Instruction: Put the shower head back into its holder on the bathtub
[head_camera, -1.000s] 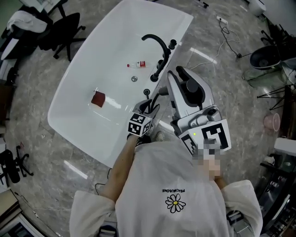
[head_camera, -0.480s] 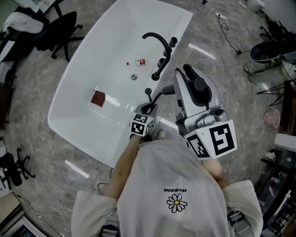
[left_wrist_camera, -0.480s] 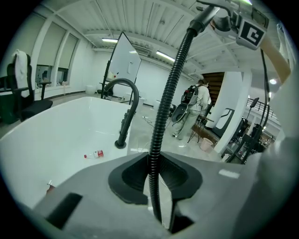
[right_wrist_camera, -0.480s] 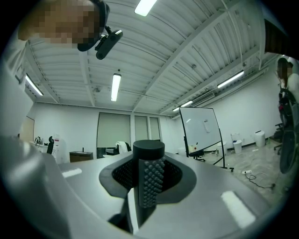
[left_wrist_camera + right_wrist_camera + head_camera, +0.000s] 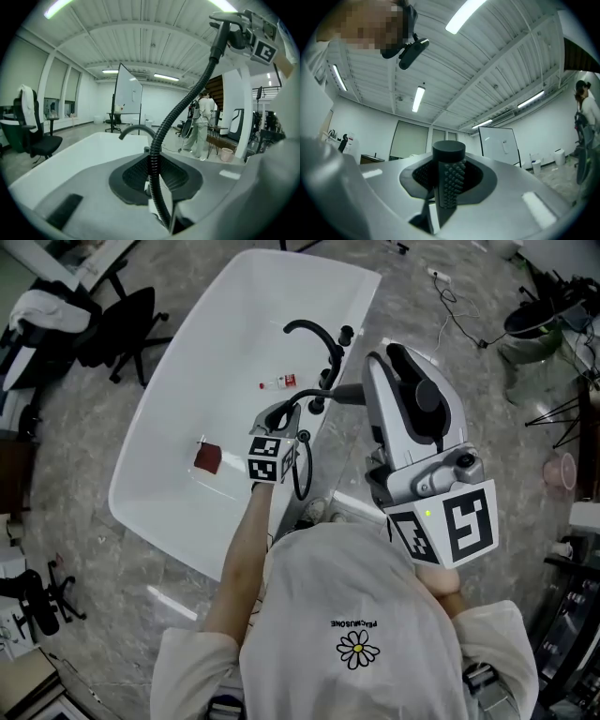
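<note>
The shower head point(image 5: 339, 393) is held above the rim of the bathtub point(image 5: 225, 352), just below the faucet point(image 5: 314, 332) in the frame, and is not yet seated. Its holder cannot be told apart from the other fittings point(image 5: 346, 334) on that rim. Its handle is pinched by the right hand-held gripper point(image 5: 375, 382), and is seen standing upright between the nubbed pads in the right gripper view. The hose point(image 5: 302, 474) is clamped by the left hand-held gripper point(image 5: 284, 416), whose jaws have just been closing on it.

A slack loop hangs below the left hand-held gripper, near the centre of the head view. It could be caught on the faucet or a fitting as the head is lowered, and the head dragged off line. The smooth handle may be twisted in the pinch by the hose's pull. The holder may also be screened by the right hand-held gripper's bulk, so the head could be set beside it and dropped into the tub.
</note>
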